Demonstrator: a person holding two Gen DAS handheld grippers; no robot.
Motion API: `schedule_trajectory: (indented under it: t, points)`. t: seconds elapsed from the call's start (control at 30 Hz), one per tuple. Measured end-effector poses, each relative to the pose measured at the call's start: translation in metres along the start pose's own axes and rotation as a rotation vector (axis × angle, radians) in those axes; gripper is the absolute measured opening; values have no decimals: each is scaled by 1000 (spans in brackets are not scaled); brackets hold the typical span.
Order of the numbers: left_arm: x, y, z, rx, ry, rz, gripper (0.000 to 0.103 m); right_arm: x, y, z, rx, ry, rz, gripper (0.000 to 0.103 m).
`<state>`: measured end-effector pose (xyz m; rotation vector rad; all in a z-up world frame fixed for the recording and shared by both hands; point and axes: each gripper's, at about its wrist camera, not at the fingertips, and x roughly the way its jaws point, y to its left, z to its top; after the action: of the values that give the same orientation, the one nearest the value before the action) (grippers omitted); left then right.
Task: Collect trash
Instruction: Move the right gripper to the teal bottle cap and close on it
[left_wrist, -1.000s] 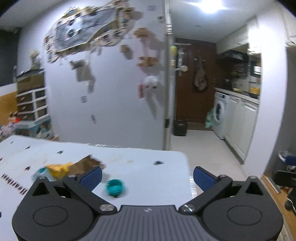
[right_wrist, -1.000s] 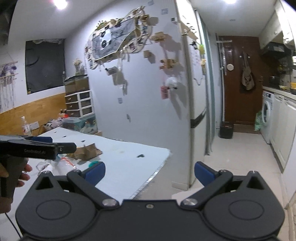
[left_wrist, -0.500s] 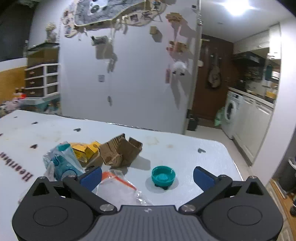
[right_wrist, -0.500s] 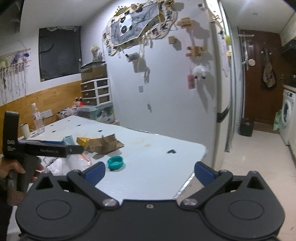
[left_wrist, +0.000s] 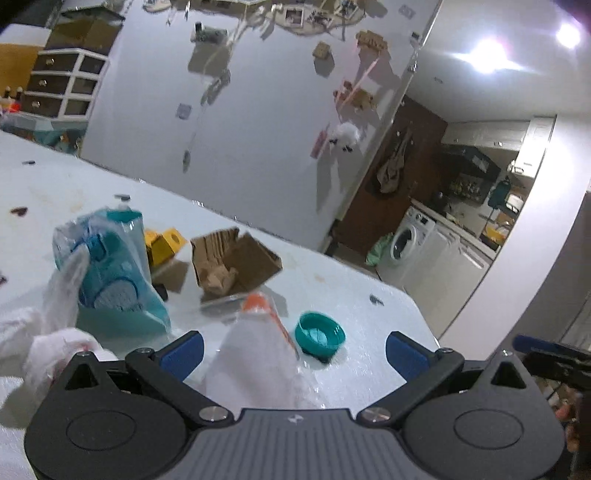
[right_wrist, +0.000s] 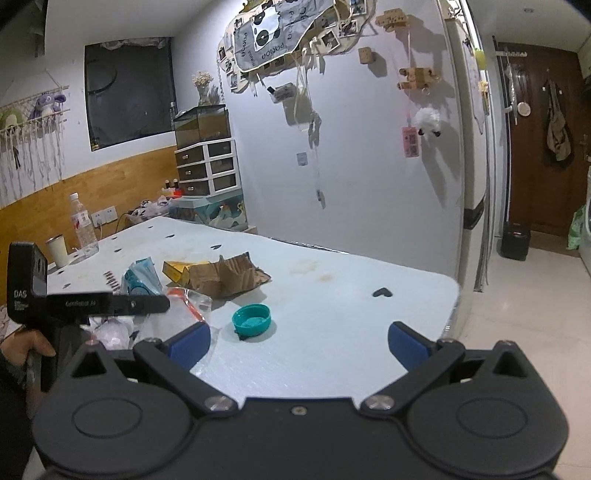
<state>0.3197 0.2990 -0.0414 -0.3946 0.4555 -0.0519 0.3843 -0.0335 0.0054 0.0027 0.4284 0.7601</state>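
A wide white table (right_wrist: 332, 295) with small dark heart marks fills the foreground, set against a pale wall (right_wrist: 369, 166) hung with photos and trinkets; a dark wooden door (right_wrist: 535, 147) and a white washing machine (left_wrist: 410, 236) sit beyond. The trash is bunched near the table's left side. Biggest there is the torn brown cardboard box (right_wrist: 225, 275), lying open, with a crumpled clear plastic bag with an orange strip (right_wrist: 188, 301) just in front of it. Beside the box lie a teal-and-clear plastic wrapper (left_wrist: 107, 273) and a small yellow carton (left_wrist: 164, 243). A round teal plastic lid (right_wrist: 252, 320) rests alone, rim up, near the bag.

The left hand-held gripper (left_wrist: 293, 349) hangs low over bag and lid, blue pads spread wide, gripping nothing. The right hand-held gripper (right_wrist: 298, 339) hovers behind the lid, equally wide, empty too. A clear water bottle (right_wrist: 84, 229) and a white cup (right_wrist: 57, 251) stand at the far edge.
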Motion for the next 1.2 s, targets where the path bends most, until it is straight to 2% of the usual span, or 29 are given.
schedule_trajectory:
  t: [0.2,0.37,0.43,0.47,0.6,0.67,0.8,0.87,0.93,1.0,1.03,1.1,1.2]
  points:
    - [-3,-7,-9,-2,97,-45,103,22,3,4,13,16,18,103]
    - [-12,-21,-24,56,135,-45,103,49,3,10,44,60,36,102]
    - [-14,-24,-25,70,123,-13,103,63,3,13,63,77,48,93]
    - [-15,-23,-24,68,114,16,103,72,3,15,72,92,52,86]
    - [-15,-20,-23,96,90,208,103,109,5,20,111,156,54,58]
    - [-11,-18,-23,101,96,250,103,126,8,21,117,179,53,52]
    - [-4,-19,-25,116,133,212,103,158,16,16,118,225,74,35]
    - [-2,-22,-28,125,157,183,103,169,19,13,112,239,77,30]
    - [2,-26,-31,147,181,195,103,178,22,10,113,248,77,28]
    - [4,-29,-35,165,202,197,103,184,23,8,106,258,75,17]
    - [3,-31,-37,172,209,188,103,185,25,8,92,251,68,15]
    - [2,-36,-40,187,218,161,103,183,27,7,66,249,68,4]
    - [4,-45,-43,201,233,86,103,173,26,7,28,241,50,4]
